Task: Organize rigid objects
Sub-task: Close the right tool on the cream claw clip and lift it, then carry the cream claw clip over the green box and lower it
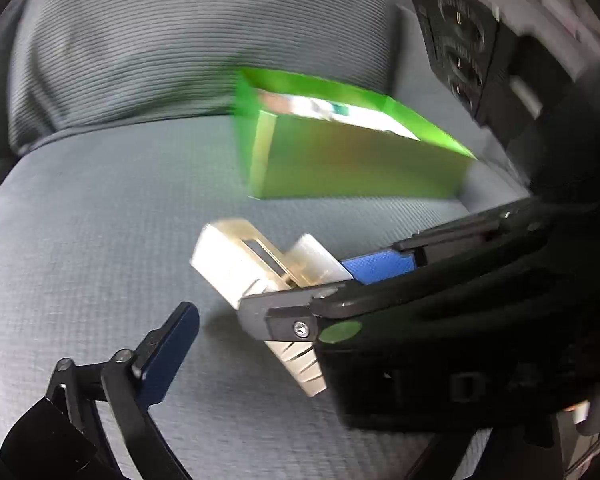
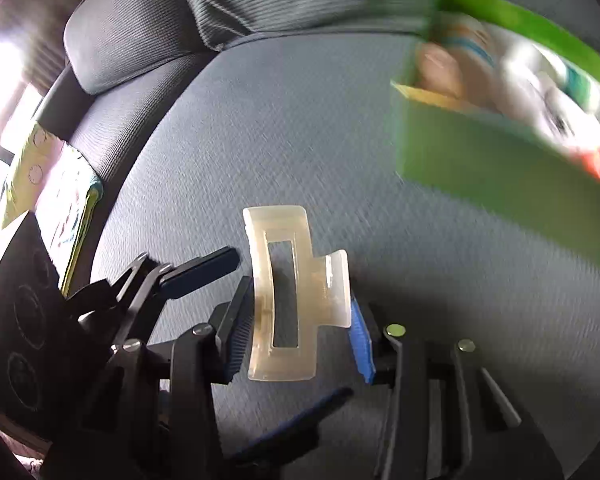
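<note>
While your right claw (image 2: 302, 330) grips the clip (image 2: 284, 300), its blue pads press on the clip's two sides and hold it clear above the seat (image 2: 260, 120). The clip is a pale, translucent hair clip with a long rectangular slot, and it stands roughly upright between the fingers in the right wrist view. From the left wrist view you see the same clip (image 1: 252, 264) clamped at the end of the right claw (image 1: 312, 280), which reaches in from the right edge, with one blue pad (image 1: 380, 266) showing behind it.

Your left claw (image 1: 300, 340) stands wide apart and holds nothing; only its left finger (image 1: 168, 356) shows clearly, low in the frame, just beside the clip but not touching it.

Beyond the clip, a green box (image 1: 352, 160) sits on the grey seat cushion near the backrest. It is open at the top and holds blurred, mixed items. In the right wrist view the box (image 2: 500, 184) lies up and to the right, well apart from the clip.
</note>
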Demonstrator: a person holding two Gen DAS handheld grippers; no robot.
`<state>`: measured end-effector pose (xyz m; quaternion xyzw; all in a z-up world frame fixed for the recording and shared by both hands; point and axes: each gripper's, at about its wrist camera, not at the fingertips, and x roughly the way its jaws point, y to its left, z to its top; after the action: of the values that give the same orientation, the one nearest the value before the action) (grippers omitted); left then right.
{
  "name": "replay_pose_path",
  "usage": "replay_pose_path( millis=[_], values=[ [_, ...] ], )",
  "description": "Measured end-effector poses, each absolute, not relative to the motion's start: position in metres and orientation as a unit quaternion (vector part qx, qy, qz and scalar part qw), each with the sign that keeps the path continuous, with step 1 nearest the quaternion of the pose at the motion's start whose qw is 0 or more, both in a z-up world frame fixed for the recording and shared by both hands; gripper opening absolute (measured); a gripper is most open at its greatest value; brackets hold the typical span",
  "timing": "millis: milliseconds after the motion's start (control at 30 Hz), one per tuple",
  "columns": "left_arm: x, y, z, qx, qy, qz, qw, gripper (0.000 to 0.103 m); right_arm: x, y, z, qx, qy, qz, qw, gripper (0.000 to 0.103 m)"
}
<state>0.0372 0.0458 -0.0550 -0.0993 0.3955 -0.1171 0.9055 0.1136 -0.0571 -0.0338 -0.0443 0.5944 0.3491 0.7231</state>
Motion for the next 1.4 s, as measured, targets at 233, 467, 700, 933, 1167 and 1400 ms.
replay_pose_path(
  millis=[233,467,700,933,1167,1400],
  values=[
    [0.036,0.01,-0.058,-0.056,0.396,-0.117,0.909,0.074,0.104,-0.091,-0.04,0.002,0.591,0.337,0.733,0.042],
    [0.029,-0.01,-0.058,-0.035,0.389,-0.136,0.911,0.043,0.088,-0.13,-0.039,0.046,0.564,0.351,0.747,0.041],
    [0.018,-0.017,-0.053,-0.037,0.39,-0.143,0.909,0.039,0.072,-0.15,-0.034,0.062,0.535,0.357,0.763,0.041],
    [0.013,-0.035,-0.031,-0.018,0.378,-0.149,0.913,0.038,0.062,-0.174,-0.017,0.086,0.506,0.364,0.778,0.041],
    [0.027,-0.05,0.01,0.008,0.349,-0.145,0.926,0.037,0.07,-0.183,0.014,0.103,0.46,0.376,0.798,0.041],
    [0.051,-0.049,0.047,0.01,0.324,-0.141,0.935,0.036,0.096,-0.189,0.051,0.105,0.416,0.394,0.813,0.041]
  ],
)
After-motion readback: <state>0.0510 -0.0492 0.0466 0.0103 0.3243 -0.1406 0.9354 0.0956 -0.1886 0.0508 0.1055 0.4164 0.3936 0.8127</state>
